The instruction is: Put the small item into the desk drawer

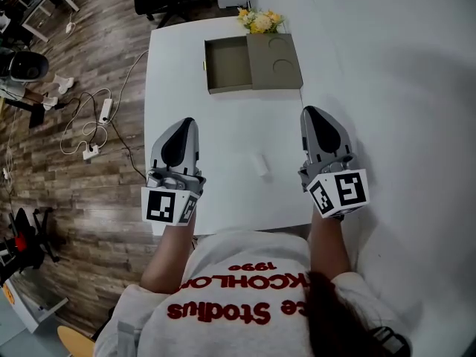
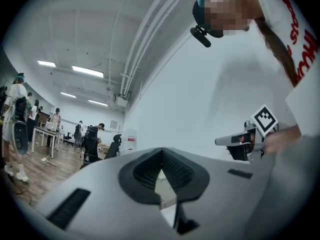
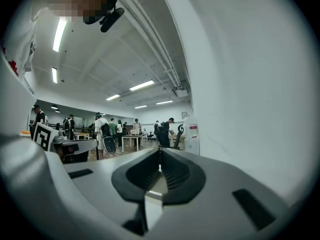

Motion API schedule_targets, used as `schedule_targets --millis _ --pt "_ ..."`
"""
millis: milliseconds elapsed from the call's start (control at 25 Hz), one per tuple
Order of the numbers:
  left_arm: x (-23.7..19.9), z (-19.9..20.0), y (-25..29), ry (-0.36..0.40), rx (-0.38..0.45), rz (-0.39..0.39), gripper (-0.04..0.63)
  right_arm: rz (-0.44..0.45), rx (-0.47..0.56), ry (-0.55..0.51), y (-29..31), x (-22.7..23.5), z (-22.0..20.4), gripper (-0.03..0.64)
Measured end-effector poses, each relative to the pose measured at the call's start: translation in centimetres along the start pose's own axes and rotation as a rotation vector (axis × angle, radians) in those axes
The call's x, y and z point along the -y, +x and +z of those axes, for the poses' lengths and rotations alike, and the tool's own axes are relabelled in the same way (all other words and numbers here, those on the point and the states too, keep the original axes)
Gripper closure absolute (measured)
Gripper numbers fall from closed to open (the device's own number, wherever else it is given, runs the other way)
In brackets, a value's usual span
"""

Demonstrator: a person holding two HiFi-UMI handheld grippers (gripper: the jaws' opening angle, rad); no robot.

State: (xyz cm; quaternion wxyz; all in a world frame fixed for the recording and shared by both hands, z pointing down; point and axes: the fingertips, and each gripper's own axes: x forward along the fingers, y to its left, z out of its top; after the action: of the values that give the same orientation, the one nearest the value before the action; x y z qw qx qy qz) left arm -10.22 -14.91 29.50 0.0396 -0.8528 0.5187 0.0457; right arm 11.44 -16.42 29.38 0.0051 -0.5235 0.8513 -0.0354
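Head view, looking steeply down on a white table [image 1: 223, 125]. My left gripper [image 1: 186, 123] and right gripper [image 1: 312, 114] are held side by side over the near edge, both pointing toward 12 o'clock. The small item [image 1: 260, 164], a short white piece, lies flat on the tabletop between them. The left gripper is at its 9 o'clock and the right at its 3 o'clock, and neither touches it. Well apart at its 12 o'clock stands the olive drawer unit [image 1: 277, 59], its drawer [image 1: 228, 65] pulled open toward 9 o'clock and seemingly empty. Yellow flowers [image 1: 260, 21] sit just behind the unit.

I judge the item light, stiff and smooth, likely to roll or slip, so I would pinch it across its narrow middle.

Left gripper view: my 2 jaws are pressed together with nothing between them. The right gripper shows at 3 o'clock, and office chairs [image 2: 92, 141] and people stand at 9 o'clock.

Right gripper view: jaws likewise pressed together on nothing, with the left gripper at 9 o'clock.

Only the head view shows the item and drawer; only the gripper views show the jaws up close
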Motion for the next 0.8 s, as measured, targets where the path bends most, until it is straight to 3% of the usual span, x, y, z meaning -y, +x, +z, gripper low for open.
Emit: schedule_targets --millis 320,520,600,800 --pt "-2.3 -1.4 0.6 -0.022 -0.021 0.040 0.589 0.018 -0.099 0.026 1.3 -0.7 -2.9 0.606" --pt "-2.9 -4.6 0.8 -0.041 -0.072 0.066 0.589 0.054 -0.207 0.072 2.0 -1.3 -7.2 0.600" --pt "-3.0 -6.0 0.7 -0.052 -0.095 0.071 0.589 0.084 -0.276 0.082 2.2 -1.8 -9.6 0.538" --pt "-3.3 -8.8 0.0 -0.080 -0.148 0.087 0.589 0.131 -0.449 0.113 2.0 -3.0 -16.4 0.494"
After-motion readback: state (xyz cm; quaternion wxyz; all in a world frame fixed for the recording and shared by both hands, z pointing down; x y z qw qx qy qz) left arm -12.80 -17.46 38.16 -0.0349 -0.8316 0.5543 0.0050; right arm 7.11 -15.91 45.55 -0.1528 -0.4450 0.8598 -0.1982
